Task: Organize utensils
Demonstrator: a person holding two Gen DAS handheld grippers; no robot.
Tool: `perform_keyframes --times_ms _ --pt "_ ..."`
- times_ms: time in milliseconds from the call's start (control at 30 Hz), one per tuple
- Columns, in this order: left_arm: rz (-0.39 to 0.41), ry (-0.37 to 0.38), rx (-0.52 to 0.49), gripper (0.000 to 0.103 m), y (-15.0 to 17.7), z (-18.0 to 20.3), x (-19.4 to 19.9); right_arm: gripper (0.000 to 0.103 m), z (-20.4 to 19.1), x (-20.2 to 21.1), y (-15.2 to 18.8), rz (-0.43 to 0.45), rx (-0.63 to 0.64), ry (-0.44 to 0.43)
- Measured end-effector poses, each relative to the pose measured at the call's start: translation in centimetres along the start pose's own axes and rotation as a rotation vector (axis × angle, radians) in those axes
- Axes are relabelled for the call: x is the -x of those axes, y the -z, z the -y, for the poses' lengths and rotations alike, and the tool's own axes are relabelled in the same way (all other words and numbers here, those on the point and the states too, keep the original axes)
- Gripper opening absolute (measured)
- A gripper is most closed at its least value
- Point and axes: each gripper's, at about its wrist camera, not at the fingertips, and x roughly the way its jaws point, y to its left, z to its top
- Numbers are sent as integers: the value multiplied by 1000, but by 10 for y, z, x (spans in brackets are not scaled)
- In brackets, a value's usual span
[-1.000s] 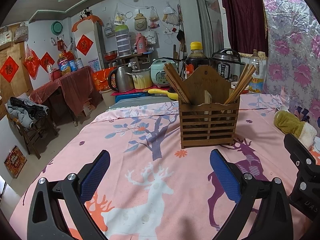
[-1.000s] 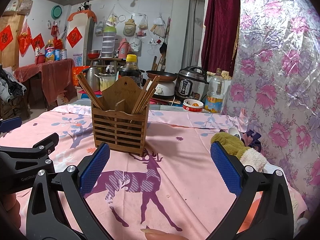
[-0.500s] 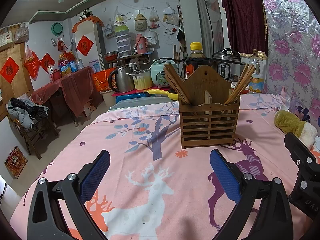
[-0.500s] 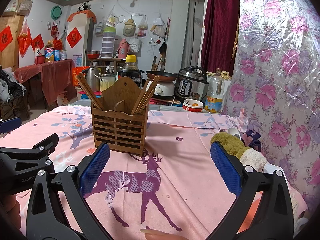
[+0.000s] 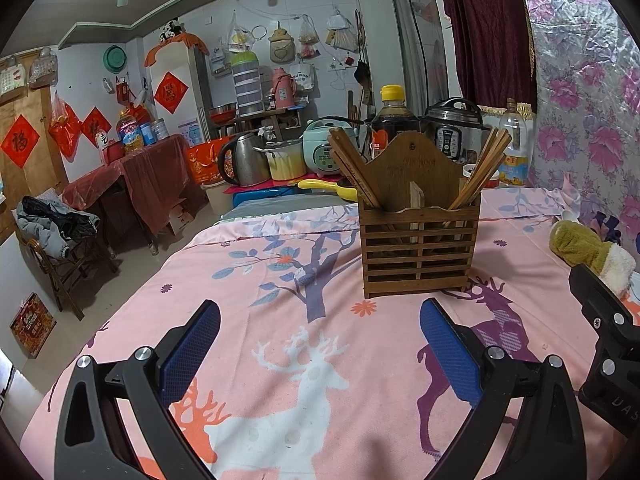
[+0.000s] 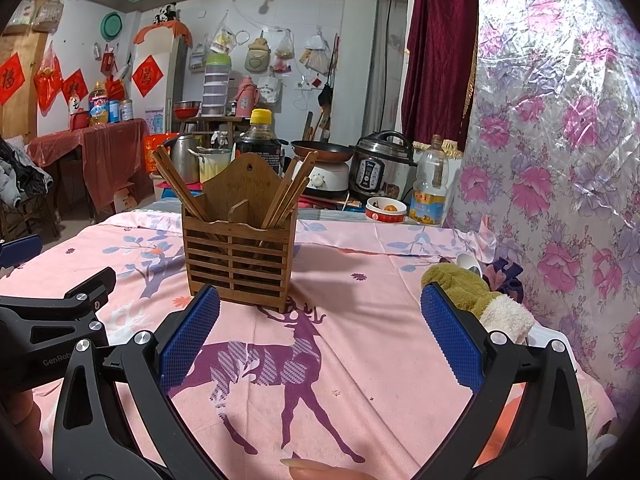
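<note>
Table: the pink deer-print cloth lies loose over it, so if you drag a claw across it, it could bunch and pull whatever stands on it.
Chopstick holder: it stands upright near the middle of the table, ahead of both claws and touching neither. It looks light and slatted, so a sideways push from you would likely slide or tip it.
Left claw: yours is spread wide with nothing in it, low over the cloth and short of the holder. Close it while too low and you risk pinching cloth.
Right claw: also wide and empty, its left pad just in front of the holder's lower corner. Move forward carelessly and that pad may knock the holder.
Plush toy: it lies just beside the right claw's outer finger, so a swing to the right could sweep it off the edge.
Chopsticks: two leaning bundles, one in each compartment, fanning outward above the rim. Grab one off-centre and you may lever the rest out or tilt the holder.
</note>
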Motion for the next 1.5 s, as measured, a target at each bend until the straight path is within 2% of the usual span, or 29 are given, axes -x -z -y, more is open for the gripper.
perform_keyframes --times_ms 567,1500 --pt "14 -8 -2 98 -5 -12 1 97 1 0 -1 2 -2 1" --pt "17 -8 -4 98 -3 -9 1 97 1 0 -1 3 -5 2"
